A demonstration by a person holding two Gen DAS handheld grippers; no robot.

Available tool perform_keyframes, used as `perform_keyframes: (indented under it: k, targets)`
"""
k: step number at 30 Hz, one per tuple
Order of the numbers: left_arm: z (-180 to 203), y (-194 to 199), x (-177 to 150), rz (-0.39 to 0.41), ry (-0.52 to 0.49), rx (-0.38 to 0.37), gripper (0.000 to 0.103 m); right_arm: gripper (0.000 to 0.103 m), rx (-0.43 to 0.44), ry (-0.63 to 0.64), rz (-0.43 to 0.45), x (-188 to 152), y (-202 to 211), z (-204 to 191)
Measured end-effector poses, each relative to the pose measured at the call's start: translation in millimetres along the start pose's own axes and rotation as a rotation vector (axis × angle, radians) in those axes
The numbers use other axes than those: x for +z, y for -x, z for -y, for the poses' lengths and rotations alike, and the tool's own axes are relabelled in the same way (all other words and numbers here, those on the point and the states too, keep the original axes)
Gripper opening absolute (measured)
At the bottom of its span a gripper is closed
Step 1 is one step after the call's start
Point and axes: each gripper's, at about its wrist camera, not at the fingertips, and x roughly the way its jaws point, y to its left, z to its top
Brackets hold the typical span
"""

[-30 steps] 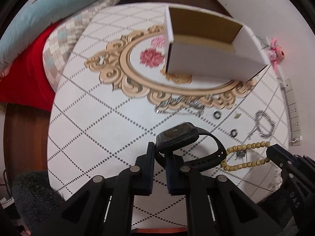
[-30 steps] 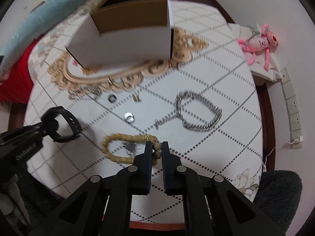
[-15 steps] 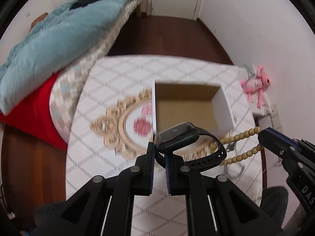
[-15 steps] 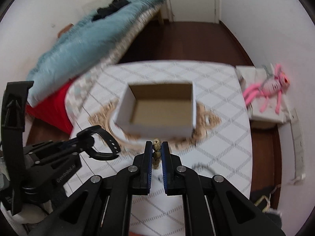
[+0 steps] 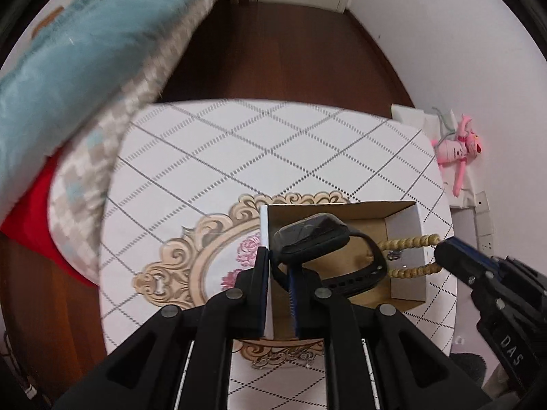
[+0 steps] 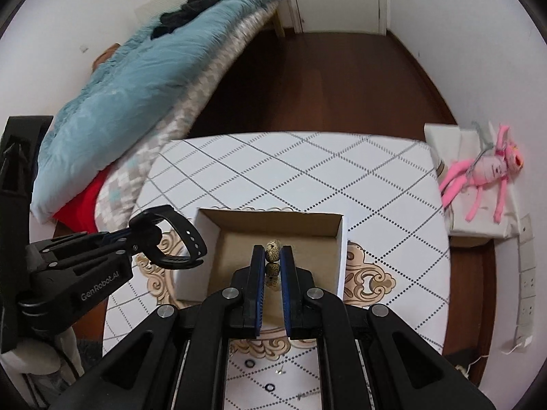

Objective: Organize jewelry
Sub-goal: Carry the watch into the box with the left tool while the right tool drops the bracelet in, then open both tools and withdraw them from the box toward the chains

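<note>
Two grippers are held over the open box, each clamped on a piece. The left gripper (image 5: 278, 270) pinches the strap of a black smartwatch with a dark rectangular face (image 5: 312, 237); the watch hangs above the inside of the white cardboard box with a brown interior (image 5: 407, 225), its strap looping toward 3 o'clock. In the right wrist view the same watch strap (image 6: 181, 239) sits at 9 o'clock, over the box's left wall. The right gripper (image 6: 272, 266) is closed on a tan wooden bead bracelet (image 6: 273, 247), two speckled beads showing between its fingers above the box floor. From the left wrist view the bracelet's two bead strands (image 5: 408, 242) stretch across the box's right wall toward 3 o'clock. The box stands on the round white counter with a dotted diamond pattern and a gold scroll medallion (image 6: 307, 171). At 6 o'clock on the counter lie small dark rings (image 6: 249, 364). A pink plush toy (image 6: 485, 171) lies at 2 o'clock, off the counter, and a bed with a light blue quilt (image 6: 136, 68) rises at 10 o'clock.
</note>
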Motion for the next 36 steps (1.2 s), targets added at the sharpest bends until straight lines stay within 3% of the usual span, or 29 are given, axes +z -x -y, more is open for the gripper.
perform_keyframes:
  k: [3,4,5,7,9,10,13,15,18,23,36]
  targets:
    - [0.1,-13.4,7.4,-0.058,0.04,-0.028,0.012,0.01,0.051,-0.018,-0.081,7.0,-20.8,9.4]
    - [0.1,-14.9,9.1,-0.065,0.048,-0.039,0.02,0.01,0.053,-0.025,-0.098,8.6,-25.7,13.1]
    - [1.4,-13.7,10.6,-0.062,0.047,-0.032,0.041,0.01,0.048,-0.024,-0.107,8.6,-28.3,14.8]
    - [3.3,-5.9,12.4,-0.026,0.048,-0.026,0.07,0.014,0.029,-0.021,-0.104,7.9,-28.4,18.7]
    - [5.4,2.2,12.8,-0.004,0.039,-0.018,0.073,0.041,-0.004,-0.013,-0.086,6.2,-24.5,21.9]
    - [5.0,5.7,12.8,0.004,0.034,-0.008,0.076,0.046,-0.019,-0.007,-0.08,5.5,-23.4,22.6]
    - [3.8,15.0,8.0,0.067,0.011,0.071,0.101,0.06,-0.085,0.019,-0.065,0.1,-20.0,23.4]
    - [0.7,19.4,-0.5,0.119,0.006,0.115,0.101,0.085,-0.152,0.036,-0.058,-7.1,-20.1,23.0]
    - [-4.2,18.2,-16.7,0.17,0.004,0.169,0.102,0.101,-0.23,0.06,-0.057,-21.3,-23.7,22.3]
    - [-9.2,6.6,-40.8,0.196,-0.003,0.219,0.103,0.102,-0.25,0.059,-0.077,-44.2,-37.6,22.9]
    - [0.1,22.7,-73.3,0.24,0.02,0.195,0.103,0.102,-0.298,-0.005,0.008,-65.9,-13.2,22.5]
